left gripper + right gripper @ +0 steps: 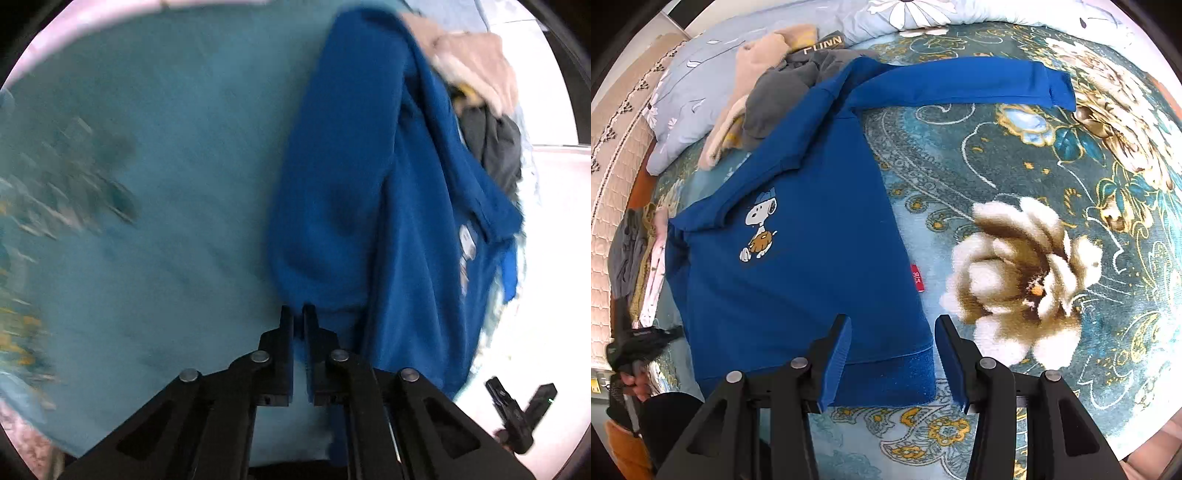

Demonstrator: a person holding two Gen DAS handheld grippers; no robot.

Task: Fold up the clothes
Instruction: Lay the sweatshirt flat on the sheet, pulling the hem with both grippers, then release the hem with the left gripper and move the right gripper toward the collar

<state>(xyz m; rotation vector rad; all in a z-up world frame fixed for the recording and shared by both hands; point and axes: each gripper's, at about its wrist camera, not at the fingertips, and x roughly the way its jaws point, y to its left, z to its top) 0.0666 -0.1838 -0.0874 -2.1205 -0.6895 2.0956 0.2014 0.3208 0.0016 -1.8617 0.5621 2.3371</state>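
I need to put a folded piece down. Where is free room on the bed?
Free: the floral blanket right of the blue sweatshirt, below its outstretched sleeve. Crowded: the clothes pile by the pillow.

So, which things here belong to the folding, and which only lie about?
In the job:
- blue sweatshirt, one sleeve stretched out
- left tool, shut on blue cloth
- right tool, open over the hem

Lying about:
- grey garment
- beige garment
- pillow
- floral blanket under everything
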